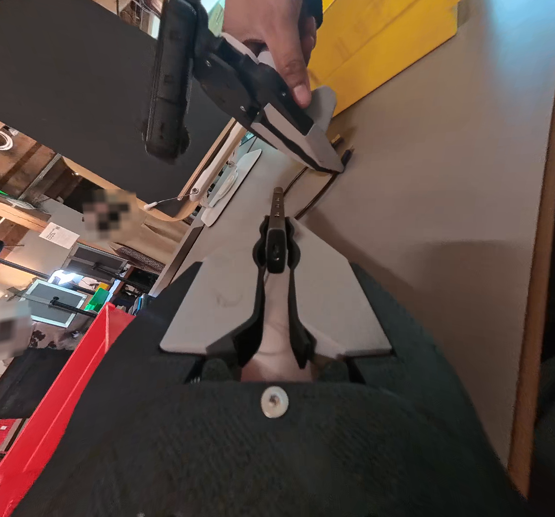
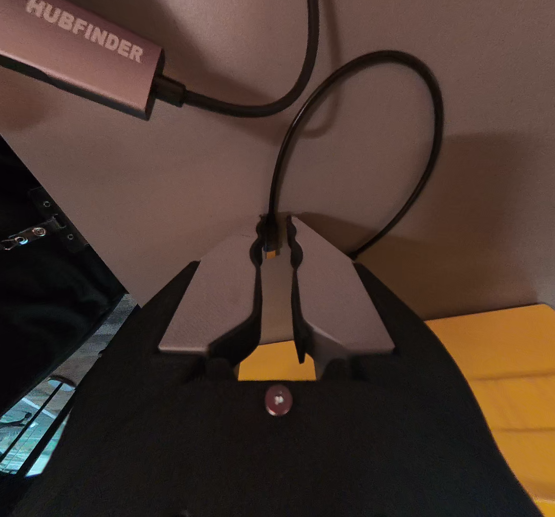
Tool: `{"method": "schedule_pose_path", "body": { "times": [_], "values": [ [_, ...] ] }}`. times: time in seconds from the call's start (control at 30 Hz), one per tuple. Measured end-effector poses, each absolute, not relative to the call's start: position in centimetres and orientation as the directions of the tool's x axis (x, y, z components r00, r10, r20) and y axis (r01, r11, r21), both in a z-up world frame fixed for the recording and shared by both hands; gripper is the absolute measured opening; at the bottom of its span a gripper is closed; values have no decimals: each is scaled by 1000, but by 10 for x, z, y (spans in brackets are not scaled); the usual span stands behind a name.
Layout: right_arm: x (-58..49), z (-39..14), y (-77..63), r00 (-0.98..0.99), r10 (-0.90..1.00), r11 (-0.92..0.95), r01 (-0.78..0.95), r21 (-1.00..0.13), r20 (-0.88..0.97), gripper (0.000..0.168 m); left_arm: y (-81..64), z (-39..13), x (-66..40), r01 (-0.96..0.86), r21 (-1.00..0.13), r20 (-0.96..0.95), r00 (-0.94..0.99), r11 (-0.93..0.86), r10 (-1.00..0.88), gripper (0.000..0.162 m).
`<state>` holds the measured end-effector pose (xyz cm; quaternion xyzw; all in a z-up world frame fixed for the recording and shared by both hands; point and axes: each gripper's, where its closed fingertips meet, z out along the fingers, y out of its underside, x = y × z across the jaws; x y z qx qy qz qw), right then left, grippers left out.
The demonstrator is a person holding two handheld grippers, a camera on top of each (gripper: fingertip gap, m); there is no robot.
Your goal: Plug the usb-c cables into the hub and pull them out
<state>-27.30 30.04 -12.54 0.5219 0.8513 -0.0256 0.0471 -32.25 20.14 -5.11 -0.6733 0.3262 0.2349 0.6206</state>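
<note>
Metal hub (image 2: 81,48) lettering, right view only

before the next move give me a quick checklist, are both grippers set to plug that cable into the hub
1. Left gripper clamped on hub: ok.
2. Right gripper gripping the cable plug: ok, fingers nearly shut around it.
3. Plug tip aimed at a hub port: not ok, it points back toward the gripper's camera.
4. Hub's own cable seated: ok.
5. Thin cable slack: ok, loose loop on the table.
6. Free port on hub: cannot tell.
</note>
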Motion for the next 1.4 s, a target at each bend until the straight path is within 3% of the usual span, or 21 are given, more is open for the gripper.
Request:
{"method": "schedule_pose_path", "body": {
  "times": [0.1,0.3,0.43,0.53,0.6,0.7,0.77,0.87,1.0,1.2,1.4],
  "values": [
    [-276,-126,295,-462,875,463,886,-29,-145,3,203,-55,-320,-742,-670,-729,664,-28,-164,7],
    [-284,-118,276,-402,872,381,916,-129,-278,3,208,-49,-332,-706,-704,-700,708,-75,-92,7],
    [-324,-62,262,-293,861,77,882,-464,-416,2,210,-28,-355,-574,-810,-584,807,-115,84,8],
    [-349,-5,263,-269,836,-187,680,-709,-479,2,209,-2,-370,-515,-850,-526,826,-111,200,7],
    [-358,28,268,-260,817,-352,482,-802,-515,2,211,16,-373,-482,-872,-487,839,-84,242,7],
    [-355,64,274,-293,760,-548,194,-814,-581,2,220,30,-375,-407,-912,-407,880,-54,246,7],
    [-351,62,270,-314,705,-622,156,-767,-635,2,227,31,-376,-365,-929,-368,901,-56,230,7],
    [-347,40,286,-214,766,-589,144,-795,-606,2,226,20,-390,-388,-910,-413,879,-146,239,6],
    [-332,51,313,-105,872,-486,-72,-871,-478,2,231,1,-379,-286,-936,-313,943,-206,111,6],
    [-334,51,283,-164,873,-484,-184,-855,-459,1,256,-6,-347,-274,-947,-285,958,-167,45,6],
    [-347,17,266,-140,890,-450,-104,-887,-435,2,261,-17,-331,-376,-913,-386,922,-157,36,7]
  ]
}}
